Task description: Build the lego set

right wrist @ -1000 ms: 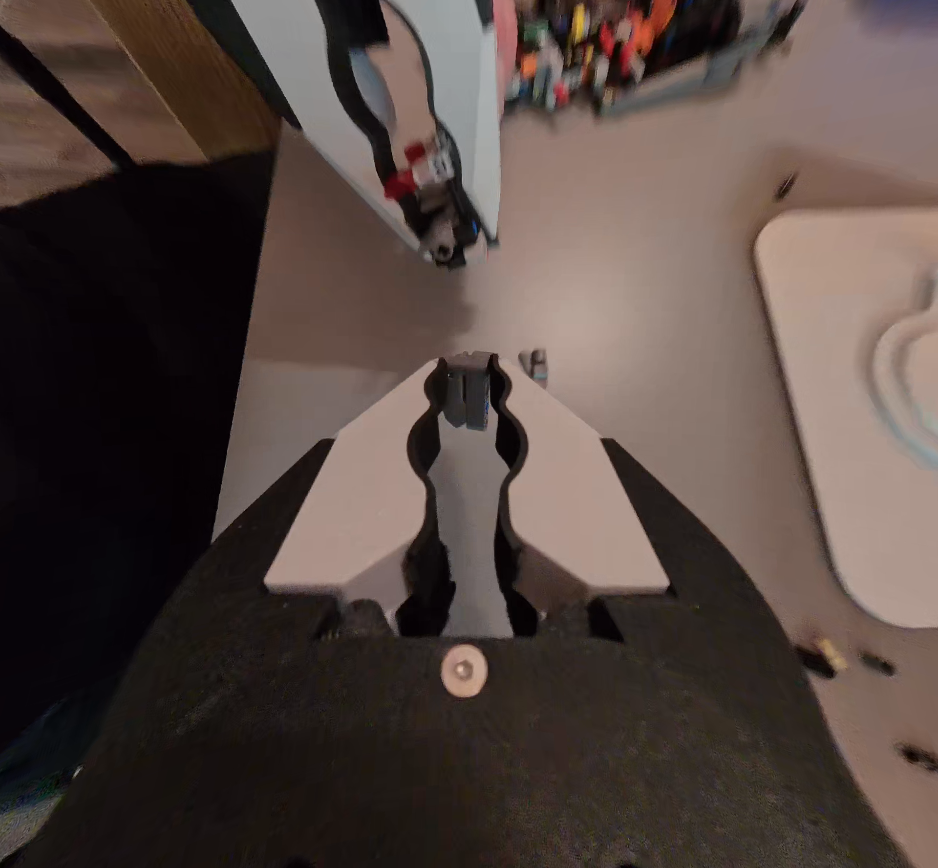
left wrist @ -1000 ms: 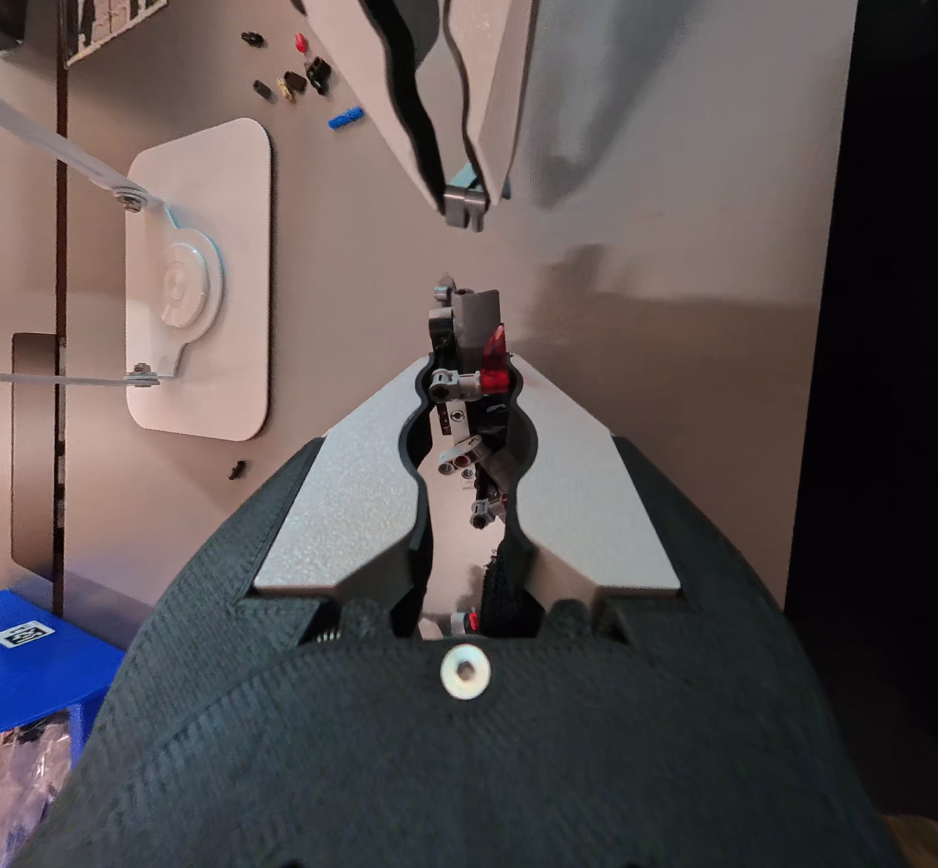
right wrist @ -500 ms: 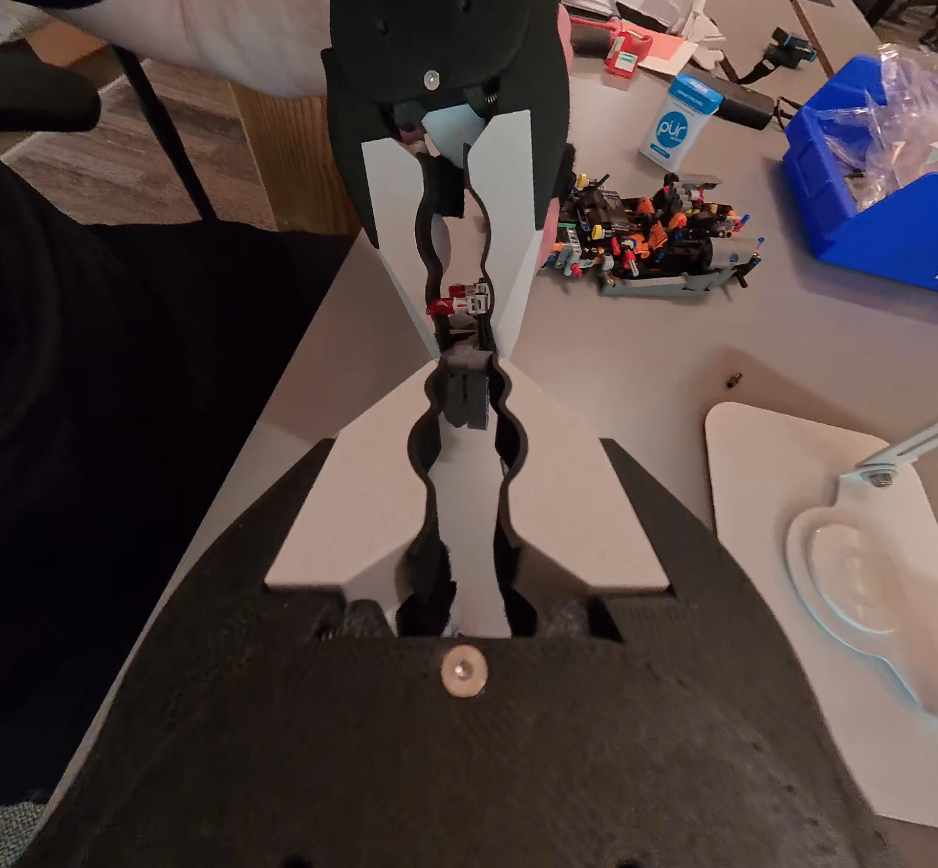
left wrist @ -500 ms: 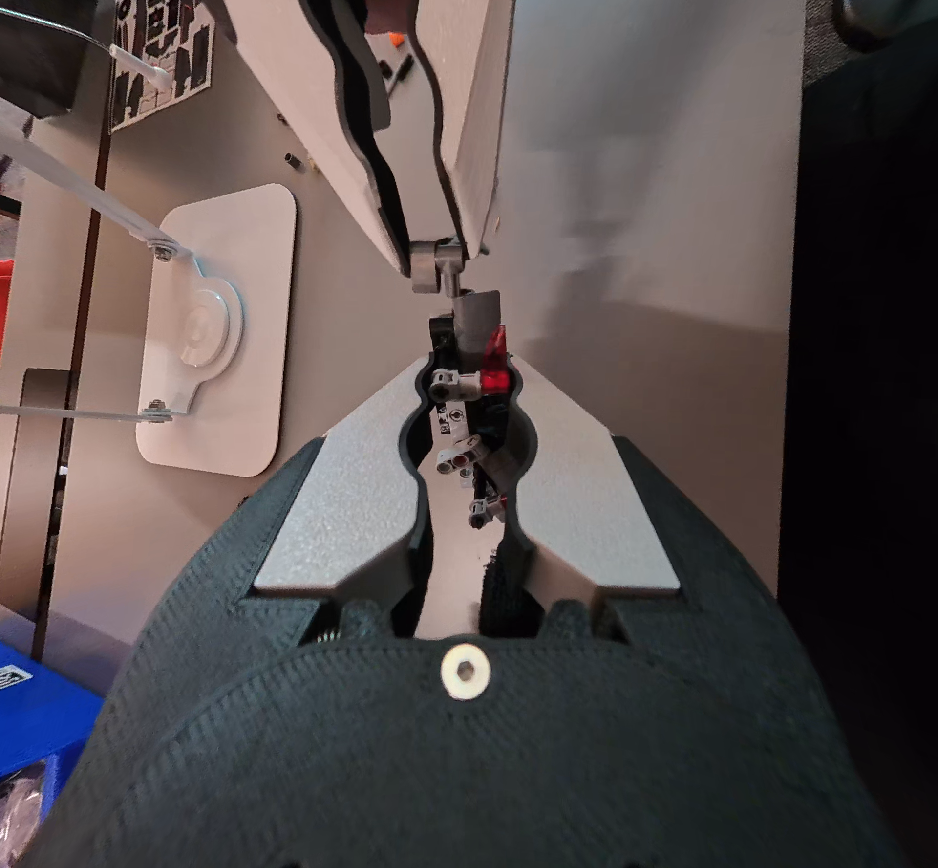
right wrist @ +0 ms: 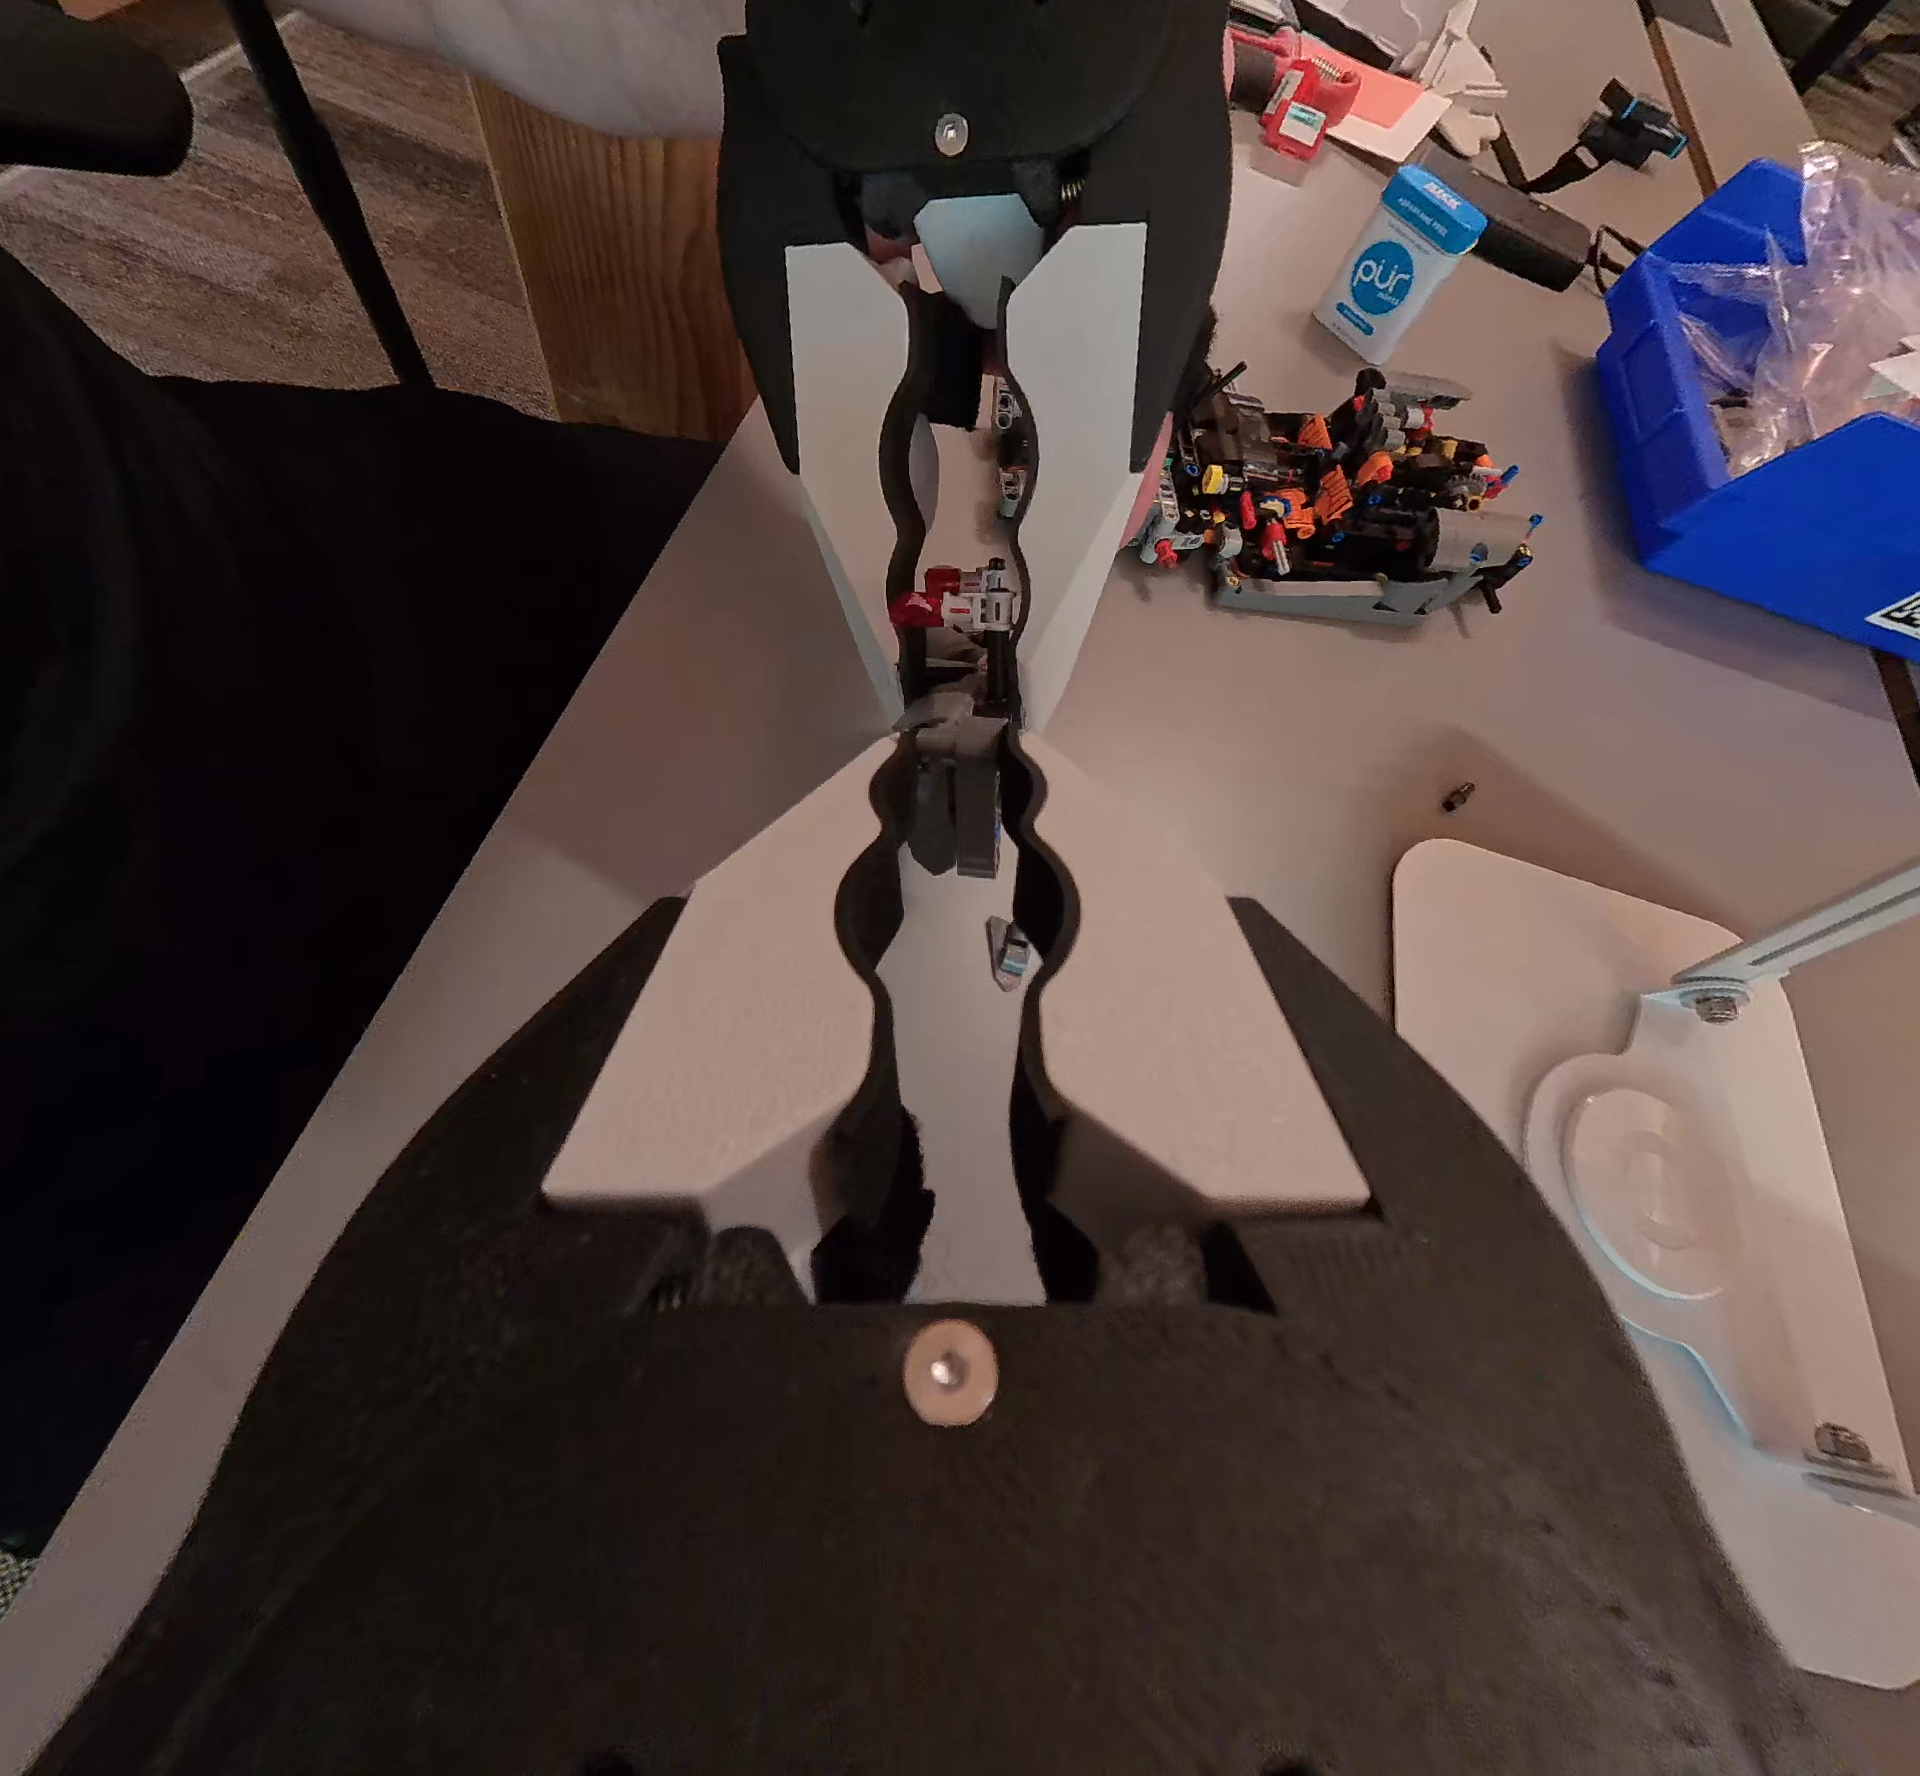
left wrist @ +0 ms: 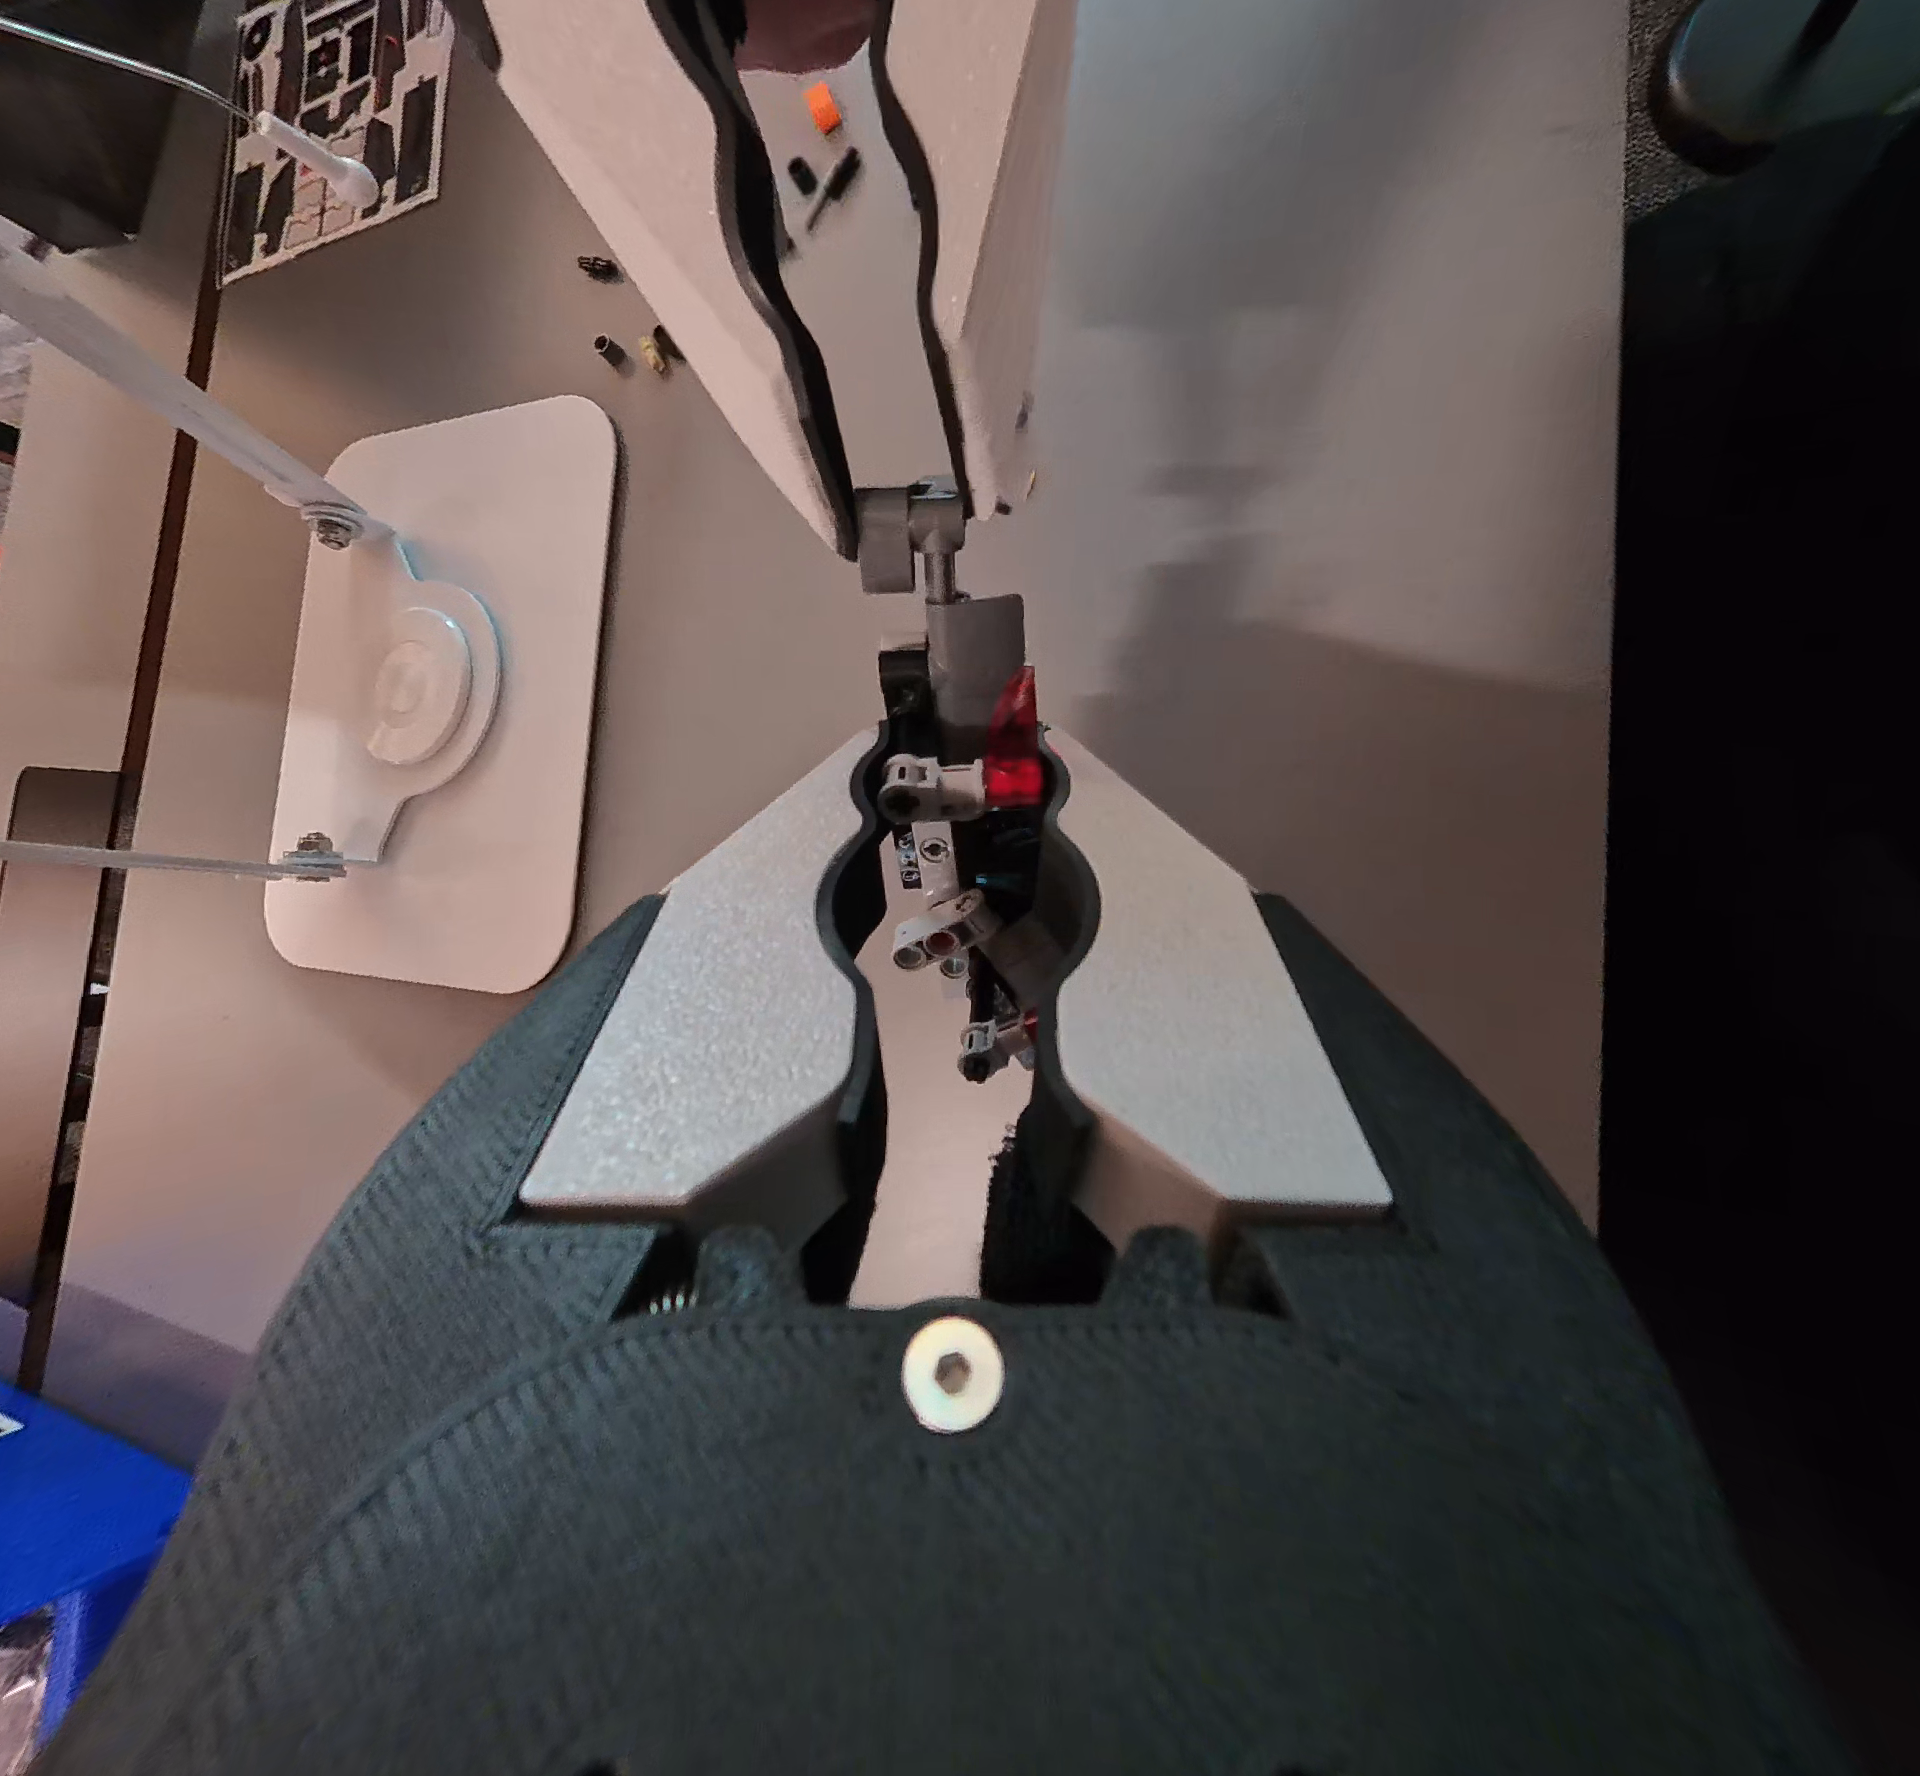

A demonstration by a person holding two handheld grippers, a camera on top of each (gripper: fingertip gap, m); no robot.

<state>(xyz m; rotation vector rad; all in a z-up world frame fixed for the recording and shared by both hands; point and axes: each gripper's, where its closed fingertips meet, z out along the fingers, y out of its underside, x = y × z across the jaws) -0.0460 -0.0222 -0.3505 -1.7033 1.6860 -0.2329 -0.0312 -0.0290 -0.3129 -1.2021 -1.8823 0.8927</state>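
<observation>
In the left wrist view my left gripper (left wrist: pixel 961 755) is shut on a small lego sub-assembly (left wrist: pixel 971 677) of grey, black and white parts with a clear red piece. My right gripper (left wrist: pixel 914 521) comes in from above, shut on a grey connector piece (left wrist: pixel 891 544). The connector's pin meets the grey top of the sub-assembly. In the right wrist view my right gripper (right wrist: pixel 954 755) holds the dark grey connector (right wrist: pixel 961 812) tip to tip against the left gripper (right wrist: pixel 956 703), with the sub-assembly (right wrist: pixel 956 599) between its fingers. Both are held above the table near its edge.
A larger lego model (right wrist: pixel 1340 500), a blue bin (right wrist: pixel 1766 500) with plastic bags and a white mint container (right wrist: pixel 1397 266) stand farther back. A white base plate with a bracket (right wrist: pixel 1507 957) lies to the right. Small loose parts (left wrist: pixel 623 350) and a sticker sheet (left wrist: pixel 332 126) lie on the table. The gap from one gripper's tips to the other's is roughly 4 cm.
The two grippers have closed the gap between them. The grey connector, apart from the sub-assembly a second ago, now touches its top. Both grips are unchanged.
</observation>
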